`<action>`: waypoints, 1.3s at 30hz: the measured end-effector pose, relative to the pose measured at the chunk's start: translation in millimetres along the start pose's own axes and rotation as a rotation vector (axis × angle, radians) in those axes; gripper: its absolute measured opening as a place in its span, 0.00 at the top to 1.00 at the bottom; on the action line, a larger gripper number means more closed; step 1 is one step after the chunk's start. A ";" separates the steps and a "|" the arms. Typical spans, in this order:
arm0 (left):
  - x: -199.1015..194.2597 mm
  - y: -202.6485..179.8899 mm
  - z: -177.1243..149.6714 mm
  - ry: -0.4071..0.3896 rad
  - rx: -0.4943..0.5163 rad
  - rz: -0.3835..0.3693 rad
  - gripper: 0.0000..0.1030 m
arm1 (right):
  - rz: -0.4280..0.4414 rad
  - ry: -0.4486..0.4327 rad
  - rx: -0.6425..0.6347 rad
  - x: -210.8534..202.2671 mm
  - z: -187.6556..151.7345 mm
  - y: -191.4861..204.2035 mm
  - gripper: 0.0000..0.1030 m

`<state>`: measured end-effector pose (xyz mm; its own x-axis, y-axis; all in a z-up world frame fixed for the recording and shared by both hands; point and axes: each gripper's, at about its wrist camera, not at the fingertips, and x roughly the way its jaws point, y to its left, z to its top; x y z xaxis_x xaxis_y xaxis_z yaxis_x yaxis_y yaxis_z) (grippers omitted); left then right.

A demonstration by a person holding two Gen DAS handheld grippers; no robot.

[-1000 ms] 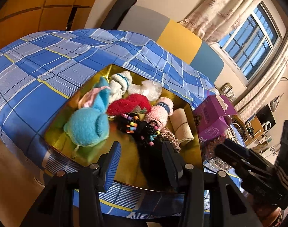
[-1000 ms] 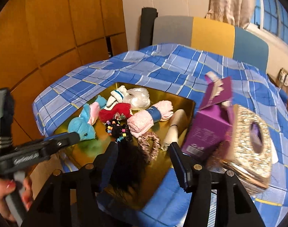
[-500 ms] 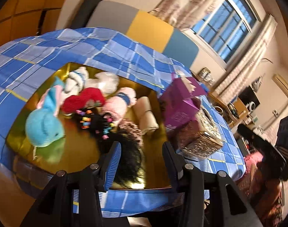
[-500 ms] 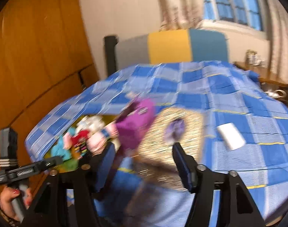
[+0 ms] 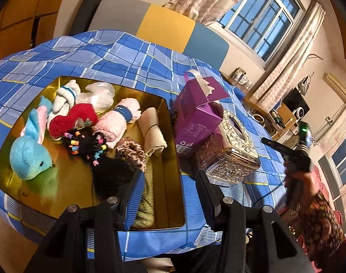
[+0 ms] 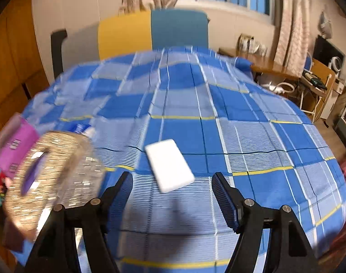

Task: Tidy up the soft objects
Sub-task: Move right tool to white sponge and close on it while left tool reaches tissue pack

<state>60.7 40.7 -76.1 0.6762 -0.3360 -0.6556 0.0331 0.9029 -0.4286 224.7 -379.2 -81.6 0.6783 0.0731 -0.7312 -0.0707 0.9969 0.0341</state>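
A gold tray (image 5: 170,136) on the blue plaid table holds soft things: a blue plush toy (image 5: 29,152), a red sock (image 5: 70,118), a pink sock roll (image 5: 115,122), a white sock (image 5: 66,93), a beige roll (image 5: 152,132), a bronze scrunchie (image 5: 132,152) and a black hairpiece with coloured beads (image 5: 93,147). My left gripper (image 5: 170,186) is open and empty above the tray's near right corner. My right gripper (image 6: 173,191) is open and empty over the table, with a white sponge (image 6: 169,165) lying between and just beyond its fingers.
A purple carton (image 5: 195,118) and a glittery tissue box (image 5: 229,150) stand right of the tray; both show blurred at the left of the right wrist view (image 6: 50,170). A colourful sofa (image 6: 150,29) is behind the table. Shelves and furniture stand at the right.
My right gripper has swung right, away from the tray, and now faces the white sponge. My left gripper's view has shifted right to take in the carton and tissue box.
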 end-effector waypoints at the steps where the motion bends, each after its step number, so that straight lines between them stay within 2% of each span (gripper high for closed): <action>1: 0.5 -2.1 1.6 0.002 0.002 0.000 0.55 | 0.003 0.016 -0.013 8.7 2.2 -0.8 0.29; 6: 2.7 -6.8 15.0 -0.002 -0.009 0.006 0.55 | 0.048 0.095 -0.057 60.5 10.9 -4.9 0.29; 9: 3.7 -7.3 27.2 -0.008 -0.013 0.022 0.55 | 0.089 0.120 -0.051 79.8 11.7 -8.0 0.29; 14: 3.9 -7.1 59.3 -0.042 -0.022 0.045 0.55 | 0.109 0.163 -0.076 105.4 9.4 -7.4 0.29; 22: 15.6 -19.8 112.4 -0.051 0.030 0.044 0.54 | 0.100 0.222 -0.097 122.1 5.6 1.0 0.29; 27: 30.7 -29.6 145.1 -0.016 0.040 -0.004 0.54 | 0.067 0.221 -0.132 121.6 2.6 8.6 0.41; 30: 45.3 -33.0 162.8 0.028 0.032 -0.037 0.49 | 0.062 0.235 -0.113 120.1 3.2 6.9 0.43; 31: 51.7 -34.3 169.8 0.045 0.035 -0.036 0.45 | 0.060 0.240 -0.111 120.1 3.5 6.9 0.43; 33: 67.3 -38.1 186.0 0.082 0.039 -0.030 0.44 | 0.059 0.251 -0.105 120.1 4.1 7.1 0.43; 35: 85.4 -41.5 200.3 0.132 0.029 -0.047 0.38 | 0.056 0.261 -0.099 120.2 3.7 7.8 0.43; 39: 142.0 -56.3 227.2 0.300 0.005 -0.080 0.33 | 0.057 0.275 -0.094 120.3 3.4 8.4 0.43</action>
<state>322.1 3.0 -3.8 0.4235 -0.4693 -0.7749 0.0814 0.8716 -0.4833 308.2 -362.0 -166.9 0.4486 0.1052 -0.8875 -0.1789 0.9835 0.0261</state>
